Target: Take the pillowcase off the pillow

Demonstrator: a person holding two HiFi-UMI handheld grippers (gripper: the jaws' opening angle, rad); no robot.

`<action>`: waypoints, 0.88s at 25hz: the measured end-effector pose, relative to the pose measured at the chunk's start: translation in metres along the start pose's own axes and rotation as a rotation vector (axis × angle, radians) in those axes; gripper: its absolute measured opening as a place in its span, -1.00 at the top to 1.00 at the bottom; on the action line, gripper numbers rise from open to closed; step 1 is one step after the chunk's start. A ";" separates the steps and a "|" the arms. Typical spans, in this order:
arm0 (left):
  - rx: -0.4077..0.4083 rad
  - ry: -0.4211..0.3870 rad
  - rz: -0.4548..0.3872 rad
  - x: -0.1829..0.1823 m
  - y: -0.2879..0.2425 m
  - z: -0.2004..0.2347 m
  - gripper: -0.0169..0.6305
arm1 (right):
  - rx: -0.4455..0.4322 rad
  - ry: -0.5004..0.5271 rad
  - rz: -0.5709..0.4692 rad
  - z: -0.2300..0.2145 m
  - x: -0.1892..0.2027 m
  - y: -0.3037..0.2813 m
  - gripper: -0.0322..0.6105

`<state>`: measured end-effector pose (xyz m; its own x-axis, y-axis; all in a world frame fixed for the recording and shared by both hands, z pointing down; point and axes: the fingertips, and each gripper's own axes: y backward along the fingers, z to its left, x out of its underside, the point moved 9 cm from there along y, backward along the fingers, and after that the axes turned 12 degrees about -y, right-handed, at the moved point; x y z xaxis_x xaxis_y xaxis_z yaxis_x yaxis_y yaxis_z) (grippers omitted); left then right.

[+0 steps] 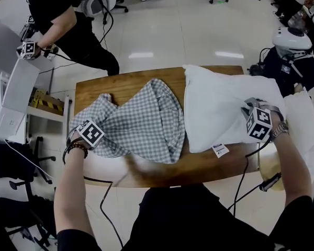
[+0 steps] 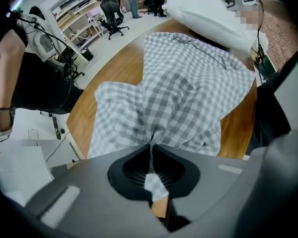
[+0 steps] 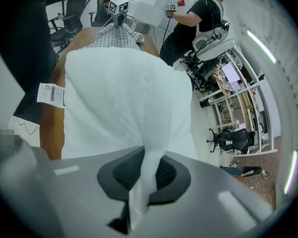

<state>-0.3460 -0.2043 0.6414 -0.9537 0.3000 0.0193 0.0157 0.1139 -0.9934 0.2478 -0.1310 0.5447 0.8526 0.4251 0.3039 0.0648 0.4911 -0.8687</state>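
A grey-and-white checked pillowcase (image 1: 141, 122) lies flat and empty on the left half of the wooden table (image 1: 125, 85). The bare white pillow (image 1: 222, 109) lies apart from it on the right half. My left gripper (image 1: 86, 135) holds the pillowcase's left edge; in the left gripper view checked cloth (image 2: 179, 98) is pinched between the shut jaws (image 2: 150, 150). My right gripper (image 1: 257, 120) is at the pillow's right end; in the right gripper view a fold of the white pillow (image 3: 124, 98) runs up through its shut jaws (image 3: 148, 175).
A white tag (image 1: 220, 150) hangs off the pillow near the table's front edge. A person in black (image 1: 68, 27) leans over white boxes (image 1: 13, 95) at the left. Another seated person (image 1: 293, 61) is at the far right. Cables (image 1: 240, 184) hang below the table front.
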 end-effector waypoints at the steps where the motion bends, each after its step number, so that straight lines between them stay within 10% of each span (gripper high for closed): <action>1: -0.006 0.003 -0.005 0.001 0.000 0.000 0.91 | 0.003 0.003 -0.007 0.002 -0.001 -0.001 0.84; 7: -0.185 -0.083 -0.263 -0.031 0.038 0.007 0.48 | 0.019 -0.038 -0.074 0.008 -0.009 0.002 0.45; 10: -0.084 -0.014 -0.267 -0.022 0.032 -0.004 0.34 | 0.033 -0.068 -0.142 0.009 -0.010 0.011 0.23; 22: -0.122 -0.036 -0.514 -0.019 0.082 -0.041 0.32 | 0.109 -0.178 -0.273 0.061 -0.047 0.091 0.16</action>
<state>-0.3146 -0.1617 0.5638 -0.8570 0.1442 0.4947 -0.4240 0.3482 -0.8360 0.1819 -0.0598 0.4757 0.7069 0.3880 0.5914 0.2145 0.6791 -0.7019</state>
